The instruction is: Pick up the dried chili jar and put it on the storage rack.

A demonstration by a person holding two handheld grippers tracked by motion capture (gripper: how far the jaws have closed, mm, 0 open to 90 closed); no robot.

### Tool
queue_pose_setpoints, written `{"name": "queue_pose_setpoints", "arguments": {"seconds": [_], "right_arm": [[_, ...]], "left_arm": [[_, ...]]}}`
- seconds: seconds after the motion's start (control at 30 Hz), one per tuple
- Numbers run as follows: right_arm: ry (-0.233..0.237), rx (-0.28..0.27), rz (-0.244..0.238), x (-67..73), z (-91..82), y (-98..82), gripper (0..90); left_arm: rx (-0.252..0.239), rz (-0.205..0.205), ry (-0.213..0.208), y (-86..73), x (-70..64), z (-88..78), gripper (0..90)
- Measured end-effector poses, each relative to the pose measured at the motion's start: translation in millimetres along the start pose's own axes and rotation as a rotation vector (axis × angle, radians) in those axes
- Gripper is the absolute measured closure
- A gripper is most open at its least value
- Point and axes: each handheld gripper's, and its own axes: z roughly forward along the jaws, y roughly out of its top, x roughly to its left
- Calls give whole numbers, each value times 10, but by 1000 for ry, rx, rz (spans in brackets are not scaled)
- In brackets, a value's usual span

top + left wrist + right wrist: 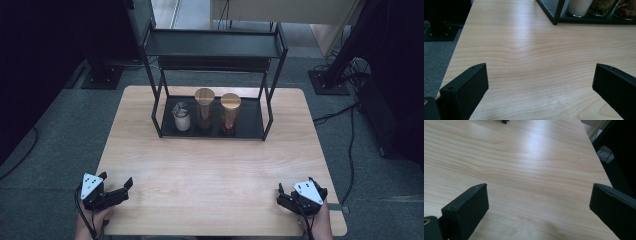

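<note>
The wooden table (215, 170) holds a black rack (267, 107) with three jars (204, 107). Left gripper (120, 192) and right gripper (285, 196) rest spread wide, holding nothing; probably nothing has started, and next comes a reach to the jars.

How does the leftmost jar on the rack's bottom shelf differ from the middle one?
The leftmost jar is shorter than the middle jar. Its contents look white, the middle jar's brownish. Its top looks grey, while the middle jar has a flat wooden-looking lid. Both stand upright on the black rack's bottom shelf.
</note>
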Motion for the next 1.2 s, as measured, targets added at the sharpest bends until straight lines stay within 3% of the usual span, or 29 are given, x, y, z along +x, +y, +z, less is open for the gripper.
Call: {"name": "queue_pose_setpoints", "arguments": {"seconds": [0.7,1.2], "right_arm": [[-80,24,39,-414,-25,-142,23],[-120,39,62,-619,-29,-208,23]], "left_arm": [[-1,3,9,-1,-8,-1,5],[0,2,10,-2,-10,-1,5]]}}
